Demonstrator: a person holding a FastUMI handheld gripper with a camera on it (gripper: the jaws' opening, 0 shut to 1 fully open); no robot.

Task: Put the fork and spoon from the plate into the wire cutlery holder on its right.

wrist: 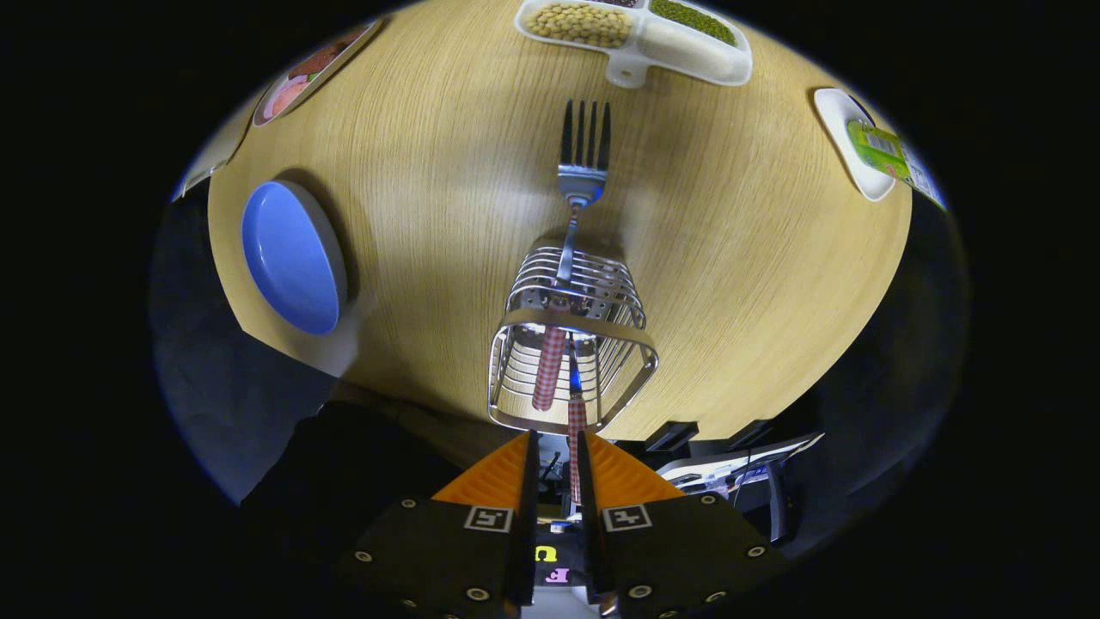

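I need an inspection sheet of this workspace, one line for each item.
Surface: round wooden table, bare around the holder.
Job's things: wire holder just ahead of the fingers; fork head beyond it, stem across its wires; a checked handle inside the holder, its head hidden; blue plate left of the holder, no cutlery on it.
Clutter: divided tray with beans; white dish with a green packet; a printed plate.
Grippers: gripper nearly closed, a second checked handle between the fingers; grip cannot be judged.
Cables: too dark to tell.
Surroundings: dark floor beyond the table.
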